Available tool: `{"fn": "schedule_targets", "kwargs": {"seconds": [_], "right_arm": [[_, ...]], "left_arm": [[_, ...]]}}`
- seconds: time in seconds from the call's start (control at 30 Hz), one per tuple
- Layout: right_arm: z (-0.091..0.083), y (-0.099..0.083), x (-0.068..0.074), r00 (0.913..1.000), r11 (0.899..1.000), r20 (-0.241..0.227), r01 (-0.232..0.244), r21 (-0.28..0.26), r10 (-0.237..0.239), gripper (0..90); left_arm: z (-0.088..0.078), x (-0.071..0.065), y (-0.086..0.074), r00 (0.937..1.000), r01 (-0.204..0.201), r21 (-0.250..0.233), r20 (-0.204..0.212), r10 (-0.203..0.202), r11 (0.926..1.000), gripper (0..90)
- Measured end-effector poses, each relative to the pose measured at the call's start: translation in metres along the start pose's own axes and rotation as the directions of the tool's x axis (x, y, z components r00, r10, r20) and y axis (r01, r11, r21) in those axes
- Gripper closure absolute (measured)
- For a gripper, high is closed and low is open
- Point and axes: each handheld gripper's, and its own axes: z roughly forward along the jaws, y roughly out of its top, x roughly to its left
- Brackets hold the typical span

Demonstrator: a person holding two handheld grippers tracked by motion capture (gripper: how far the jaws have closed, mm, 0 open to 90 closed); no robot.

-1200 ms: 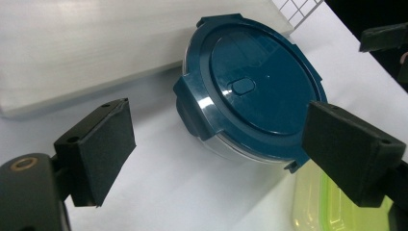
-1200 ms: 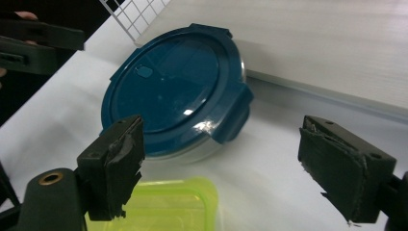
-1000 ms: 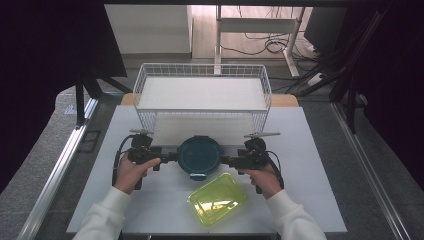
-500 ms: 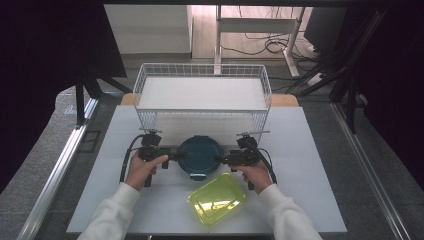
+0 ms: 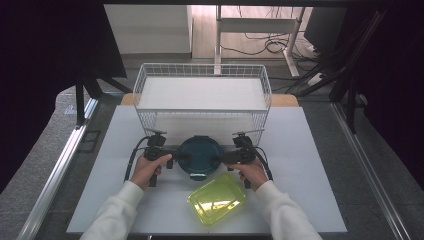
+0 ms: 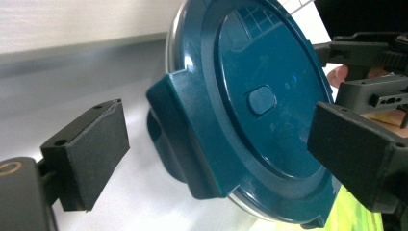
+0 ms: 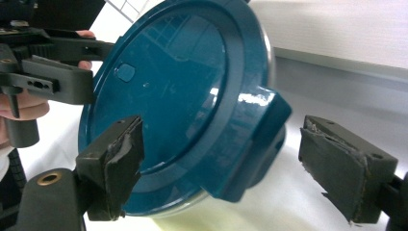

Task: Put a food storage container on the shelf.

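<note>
Both claws moved inward; left claw (image 5: 176, 156) and right claw (image 5: 223, 158) gape around the container's (image 5: 201, 154) clips.

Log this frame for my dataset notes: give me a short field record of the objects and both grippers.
container: round, dark teal lid with side clip tabs, centre of table
left gripper: open, jaws either side of a clip tab
right gripper: open, jaws either side of the opposite tab
yellow-green tray: near the table's front edge
wire basket: behind the container
surface: white table
</note>
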Motion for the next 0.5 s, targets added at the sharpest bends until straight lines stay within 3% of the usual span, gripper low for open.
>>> {"fn": "schedule_targets", "kwargs": {"seconds": [0.3,0.5], "right_arm": [[0.0091,0.002,-0.0013,0.9995,0.999,-0.025,-0.018,0.043,0.019,16.3],[0.0116,0.0028,-0.0043,0.9974,0.998,-0.054,-0.046,0.051,0.049,18.1]], "left_arm": [[0.0057,0.0044,-0.003,0.9979,0.037,0.023,0.053,-0.038,0.9991,8.0],[0.0083,0.0048,-0.0026,0.9959,0.058,0.034,0.068,-0.06,0.9977,13.7]]}}
